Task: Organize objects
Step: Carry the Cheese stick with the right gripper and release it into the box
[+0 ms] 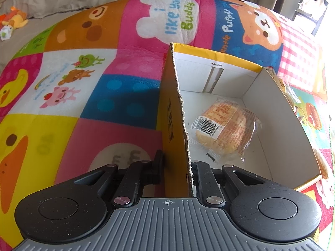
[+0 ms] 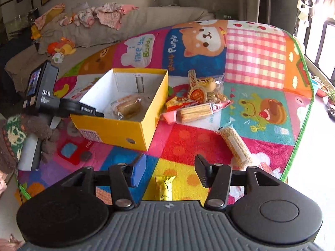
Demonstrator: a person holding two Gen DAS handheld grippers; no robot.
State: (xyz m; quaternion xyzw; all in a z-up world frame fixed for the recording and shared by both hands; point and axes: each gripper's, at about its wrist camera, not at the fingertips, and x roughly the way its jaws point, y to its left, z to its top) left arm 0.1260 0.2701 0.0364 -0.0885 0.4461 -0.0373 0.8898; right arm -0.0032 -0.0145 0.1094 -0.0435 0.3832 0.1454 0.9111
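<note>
A yellow box [image 2: 117,125] sits on the play mat [image 2: 188,146], its wall pinched by the left tool [image 1: 177,167], one wrapped cake [image 1: 226,129] inside. The right tool [image 2: 170,170] stands half open and empty above a yellow snack bar [image 2: 165,188], seemingly the next pick: lower, close, carry to the box.

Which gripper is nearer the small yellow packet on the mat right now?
Right. The right gripper hangs open just above the yellow packet, which lies between its fingers. The left gripper is off at the yellow box, clamped on its wall.
</note>
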